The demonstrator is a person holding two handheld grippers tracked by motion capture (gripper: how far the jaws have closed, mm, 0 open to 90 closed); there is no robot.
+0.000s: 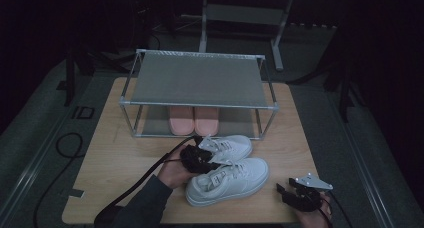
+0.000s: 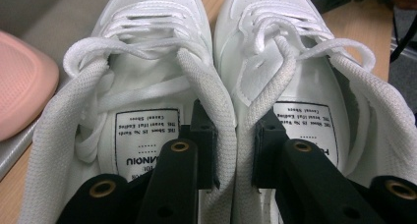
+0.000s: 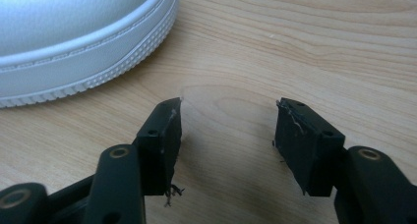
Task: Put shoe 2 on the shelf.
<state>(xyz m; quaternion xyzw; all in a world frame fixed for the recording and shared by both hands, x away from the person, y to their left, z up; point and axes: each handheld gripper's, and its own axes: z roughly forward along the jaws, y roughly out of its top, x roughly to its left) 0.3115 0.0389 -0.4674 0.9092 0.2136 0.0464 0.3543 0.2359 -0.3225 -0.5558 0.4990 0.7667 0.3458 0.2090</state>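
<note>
Two white sneakers (image 1: 227, 173) sit at the table's (image 1: 110, 163) six o'clock, pinched together by the left gripper (image 2: 235, 150) at their inner collars, the right gripper (image 3: 227, 130) gaping empty at four o'clock, and shelving on the rack (image 1: 197, 80) at twelve o'clock apparently remains.
</note>
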